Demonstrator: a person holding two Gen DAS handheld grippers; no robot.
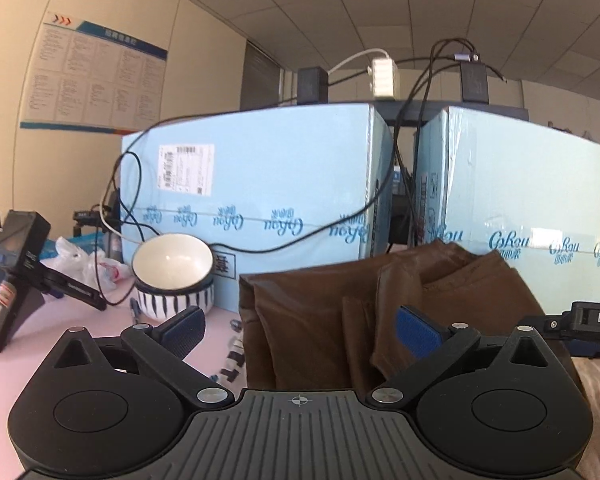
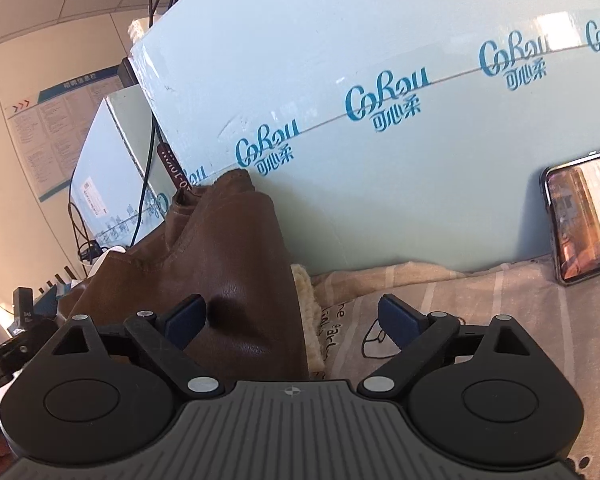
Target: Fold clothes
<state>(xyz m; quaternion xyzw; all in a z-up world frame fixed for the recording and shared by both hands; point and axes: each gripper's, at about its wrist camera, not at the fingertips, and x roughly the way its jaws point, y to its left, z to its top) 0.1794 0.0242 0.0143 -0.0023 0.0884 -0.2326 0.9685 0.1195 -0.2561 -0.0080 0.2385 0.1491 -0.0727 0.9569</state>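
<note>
L gripper (image 1: 300, 330): jaws spread wide, nothing between pads; brown leather-like garment (image 1: 380, 312) sits center-right of frame, bunched, w/ one fold near the R pad. R gripper (image 2: 292, 320): jaws apart, not clamping; same garment (image 2: 220, 264) at center-left, rising toward light-blue box (image 2: 380, 160). Beige blanket (image 2: 460, 300) lower right. Phone (image 2: 584, 220) at right edge. Striped bowl (image 1: 174, 276) left-center in L view.

Bright daylight glares off the glossy pale-blue cardboard boxes (image 2: 380, 200); fisheye bends edges, corners vignette black, slight softness throughout
</note>
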